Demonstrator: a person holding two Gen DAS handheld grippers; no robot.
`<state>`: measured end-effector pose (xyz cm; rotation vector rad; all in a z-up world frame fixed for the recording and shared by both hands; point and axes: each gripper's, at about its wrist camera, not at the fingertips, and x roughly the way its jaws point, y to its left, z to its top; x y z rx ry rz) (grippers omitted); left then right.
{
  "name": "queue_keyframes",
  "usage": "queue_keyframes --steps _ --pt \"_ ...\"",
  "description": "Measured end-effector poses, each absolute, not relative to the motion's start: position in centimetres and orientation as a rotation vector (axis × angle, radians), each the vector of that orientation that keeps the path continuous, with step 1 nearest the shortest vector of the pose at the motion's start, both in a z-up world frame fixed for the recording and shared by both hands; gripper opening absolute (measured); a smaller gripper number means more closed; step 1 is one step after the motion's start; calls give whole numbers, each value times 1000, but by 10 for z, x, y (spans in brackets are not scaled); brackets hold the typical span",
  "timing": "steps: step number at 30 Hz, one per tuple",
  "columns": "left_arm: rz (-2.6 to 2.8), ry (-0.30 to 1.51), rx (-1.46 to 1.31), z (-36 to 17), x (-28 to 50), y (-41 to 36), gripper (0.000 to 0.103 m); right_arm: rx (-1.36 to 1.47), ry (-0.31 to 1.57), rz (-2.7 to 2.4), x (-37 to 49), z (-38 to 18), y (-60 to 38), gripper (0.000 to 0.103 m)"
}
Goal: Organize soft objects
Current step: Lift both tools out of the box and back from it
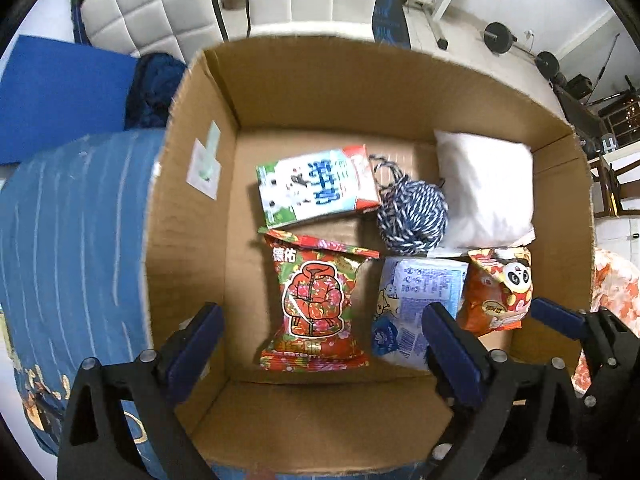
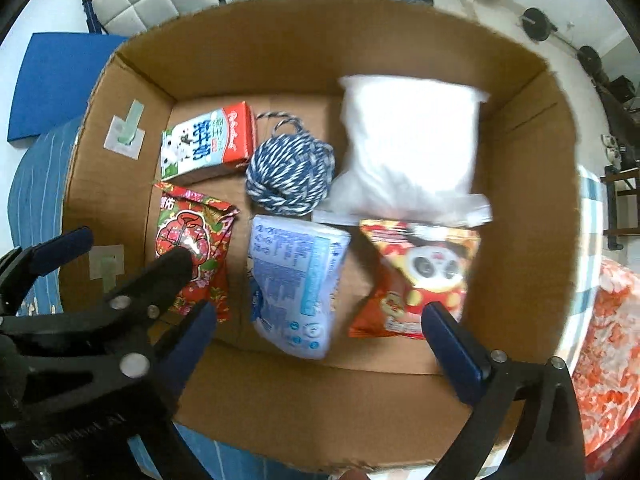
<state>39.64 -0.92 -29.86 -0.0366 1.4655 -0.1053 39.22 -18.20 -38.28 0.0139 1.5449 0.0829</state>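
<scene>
Snack packs (image 1: pixel 314 304) in cardboard box (image 1: pixel 192 240), blue bedding (image 1: pixel 72 240), weights (image 1: pixel 498 36) behind, both hand-held grippers released

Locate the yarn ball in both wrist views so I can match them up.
Left wrist: the yarn ball sits right of centre in the box, between the milk carton and the white bag.
Right wrist: the yarn ball is left of centre, again between the milk carton and the white bag.
Shared landmark: the milk carton, just left of the yarn in both views.
</scene>
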Motion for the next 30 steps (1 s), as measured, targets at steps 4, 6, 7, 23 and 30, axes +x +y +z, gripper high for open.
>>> queue_keyframes --steps 4,6,7,23,30 --pt "-93 1424 -6 -286 395 -15 101 -1 1502 43 386 -371 -191 103" --pt "-76 1409 4 -274 398 -21 101 -13 1480 24 381 -366 -195 103" --pt "-74 1405 7 -272 400 -19 101 -15 1477 20 378 -365 -201 103" --pt "-15 1200 87 -203 353 -24 102 36 1289 -74 318 -293 -232 103" --pt "-17 1091 19 -134 297 -15 102 43 1139 -71 251 -214 -239 103"
